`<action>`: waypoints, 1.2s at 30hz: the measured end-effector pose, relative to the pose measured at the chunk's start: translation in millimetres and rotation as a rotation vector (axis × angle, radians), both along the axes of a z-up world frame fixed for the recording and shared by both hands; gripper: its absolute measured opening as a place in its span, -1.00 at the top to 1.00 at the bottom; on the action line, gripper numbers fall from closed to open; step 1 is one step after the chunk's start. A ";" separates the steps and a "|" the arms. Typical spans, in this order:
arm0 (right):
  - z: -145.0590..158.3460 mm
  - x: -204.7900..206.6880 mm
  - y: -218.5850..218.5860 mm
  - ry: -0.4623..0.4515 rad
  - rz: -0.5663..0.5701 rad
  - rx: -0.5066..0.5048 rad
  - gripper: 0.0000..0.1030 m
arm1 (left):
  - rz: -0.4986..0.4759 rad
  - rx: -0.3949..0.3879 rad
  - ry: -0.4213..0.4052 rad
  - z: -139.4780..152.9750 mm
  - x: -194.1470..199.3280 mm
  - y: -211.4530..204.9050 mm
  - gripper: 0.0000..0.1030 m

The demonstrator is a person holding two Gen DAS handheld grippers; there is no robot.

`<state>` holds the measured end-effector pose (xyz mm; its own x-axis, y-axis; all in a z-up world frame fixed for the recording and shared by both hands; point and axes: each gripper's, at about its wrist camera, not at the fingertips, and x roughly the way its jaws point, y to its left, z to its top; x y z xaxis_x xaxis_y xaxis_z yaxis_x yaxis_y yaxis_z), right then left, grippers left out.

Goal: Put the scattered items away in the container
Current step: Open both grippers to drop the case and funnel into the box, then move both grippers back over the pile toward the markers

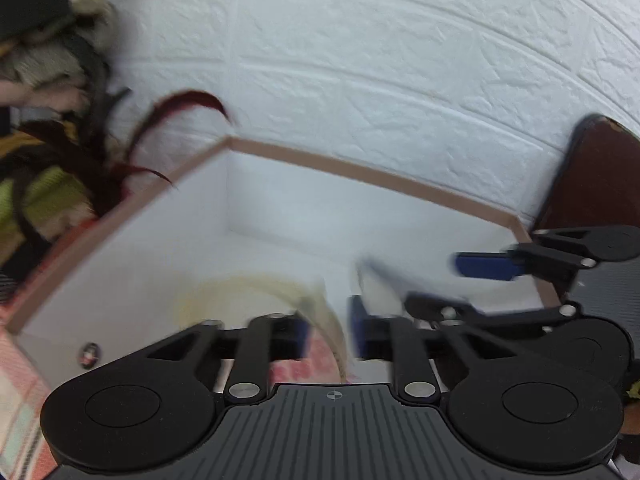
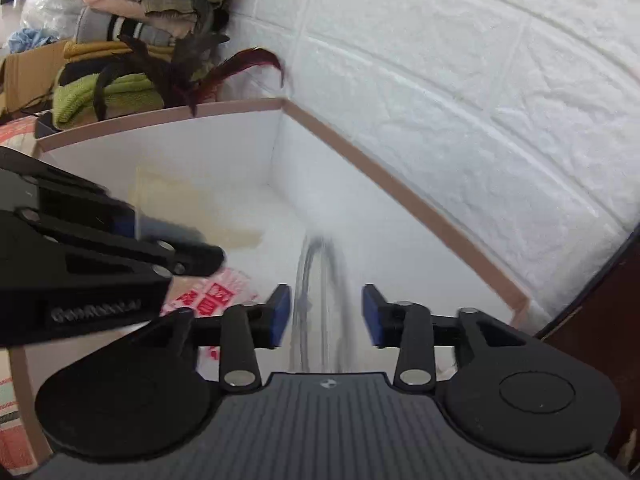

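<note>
A white box with a tan rim (image 1: 360, 172) (image 2: 384, 180) stands against the wall, and both grippers hover over its open top. My left gripper (image 1: 329, 338) is open, and a blurred pale yellowish item (image 1: 256, 292) is below its pads inside the box. My right gripper (image 2: 323, 316) is open, with a blurred shiny silver item (image 2: 316, 300) between its pads, apart from both. A red-and-white printed packet (image 2: 216, 296) lies in the box. The right gripper also shows in the left wrist view (image 1: 472, 284), and the left gripper in the right wrist view (image 2: 132, 248).
A white brick-pattern wall (image 1: 400, 60) is right behind the box. A pile of folded clothes with dark red feathers (image 2: 132, 60) sits left of the box. A dark brown panel (image 1: 600, 180) stands at the right. A red checked cloth (image 1: 20, 380) lies under the box.
</note>
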<state>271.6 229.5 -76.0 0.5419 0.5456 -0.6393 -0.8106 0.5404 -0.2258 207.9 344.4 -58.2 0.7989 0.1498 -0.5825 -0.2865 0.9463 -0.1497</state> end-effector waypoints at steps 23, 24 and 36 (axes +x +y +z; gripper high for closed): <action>88.1 -45.0 -56.3 -0.108 -0.073 0.081 -0.77 | 0.006 0.231 -0.186 116.0 -77.0 -72.9 -1.00; 96.9 -49.7 -62.6 -0.120 -0.070 0.091 -0.78 | 0.004 0.241 -0.195 123.7 -81.3 -77.9 -1.00; 250.6 -101.2 -161.5 -0.181 -0.029 0.265 -0.87 | 0.028 0.237 -0.325 256.6 -123.3 -134.0 -1.00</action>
